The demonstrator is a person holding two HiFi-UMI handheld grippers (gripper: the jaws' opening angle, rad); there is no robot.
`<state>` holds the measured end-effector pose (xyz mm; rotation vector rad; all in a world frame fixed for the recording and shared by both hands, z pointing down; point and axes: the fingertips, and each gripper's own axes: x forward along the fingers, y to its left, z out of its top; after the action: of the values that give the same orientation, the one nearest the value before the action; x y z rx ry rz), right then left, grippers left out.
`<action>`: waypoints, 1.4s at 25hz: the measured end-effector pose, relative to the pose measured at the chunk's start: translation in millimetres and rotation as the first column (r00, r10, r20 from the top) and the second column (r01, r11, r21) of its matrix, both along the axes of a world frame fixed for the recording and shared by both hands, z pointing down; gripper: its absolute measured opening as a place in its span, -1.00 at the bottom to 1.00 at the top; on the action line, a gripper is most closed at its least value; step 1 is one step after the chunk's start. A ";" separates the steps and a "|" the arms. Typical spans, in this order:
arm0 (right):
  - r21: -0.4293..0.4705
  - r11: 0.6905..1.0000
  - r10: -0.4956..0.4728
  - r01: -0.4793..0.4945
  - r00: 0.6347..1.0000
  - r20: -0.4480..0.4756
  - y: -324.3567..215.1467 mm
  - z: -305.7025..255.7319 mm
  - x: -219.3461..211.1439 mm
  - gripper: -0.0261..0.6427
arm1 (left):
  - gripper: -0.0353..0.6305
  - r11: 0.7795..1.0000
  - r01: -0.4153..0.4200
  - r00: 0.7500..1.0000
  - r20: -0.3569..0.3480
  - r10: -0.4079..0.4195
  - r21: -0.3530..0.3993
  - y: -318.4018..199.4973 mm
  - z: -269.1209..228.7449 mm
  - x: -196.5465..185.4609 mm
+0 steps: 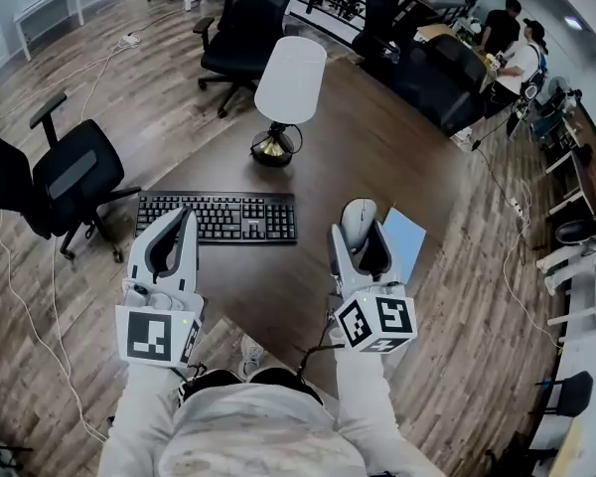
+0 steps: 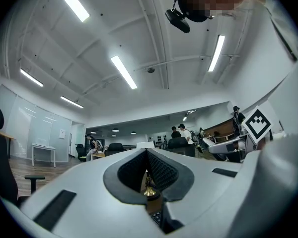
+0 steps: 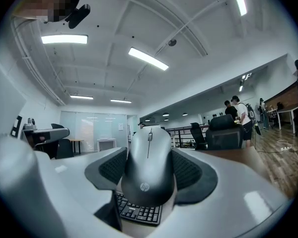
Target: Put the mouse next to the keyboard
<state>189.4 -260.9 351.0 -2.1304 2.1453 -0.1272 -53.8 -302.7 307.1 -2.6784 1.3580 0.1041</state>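
The mouse [image 3: 148, 162] is clamped by its sides in my right gripper [image 1: 360, 238], fingers closed on it, seemingly raised off the counter [image 1: 377, 147] a little right of the keyboard [image 1: 217, 217], ready to set down beside it. My left gripper [image 1: 171, 235] idles over the keyboard's near edge, fingers together, empty.

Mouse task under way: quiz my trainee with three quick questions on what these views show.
1. Short answer: which tongs grip the mouse?
2. True or false: the left tongs stand wide open.
3. Pick one: what stands on the table beyond the keyboard? A) lamp B) laptop C) mug

Key: 1, the right tongs. 2, false: they are shut and empty. 3, A.
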 end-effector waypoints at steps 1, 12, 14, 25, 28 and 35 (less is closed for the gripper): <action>-0.010 1.000 -0.001 0.001 1.000 0.004 -3.9 3.8 2.9 -0.03 | -0.88 1.000 0.002 1.000 0.003 -0.002 -0.004 -2.5 1.6 1.5; -0.155 0.988 0.001 0.008 0.998 0.057 -39.3 62.3 27.7 -0.03 | -0.88 0.998 0.019 1.000 0.021 -0.017 -0.060 -23.5 25.8 11.8; -0.180 0.984 0.002 0.011 0.997 0.075 -44.2 74.4 30.9 -0.03 | -0.88 0.997 0.023 1.000 0.023 -0.021 -0.069 -26.9 29.9 12.3; -0.327 0.945 0.010 0.016 0.997 0.076 -70.8 140.3 47.5 -0.03 | -0.88 0.993 0.056 0.998 0.042 -0.052 -0.102 -42.2 46.2 13.1; -0.362 0.932 0.011 0.014 0.998 0.067 -79.1 156.1 51.3 -0.03 | -0.88 0.992 0.064 0.997 0.048 -0.059 -0.111 -47.9 50.7 12.8; -0.443 0.896 0.022 0.014 0.997 0.076 -96.8 191.8 62.2 -0.03 | -0.88 0.987 0.080 0.996 0.060 -0.072 -0.138 -59.4 62.2 14.5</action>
<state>251.6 -357.7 542.8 -2.3013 2.2311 -0.7586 -39.3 -362.1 369.4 -2.7147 1.5015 -0.0748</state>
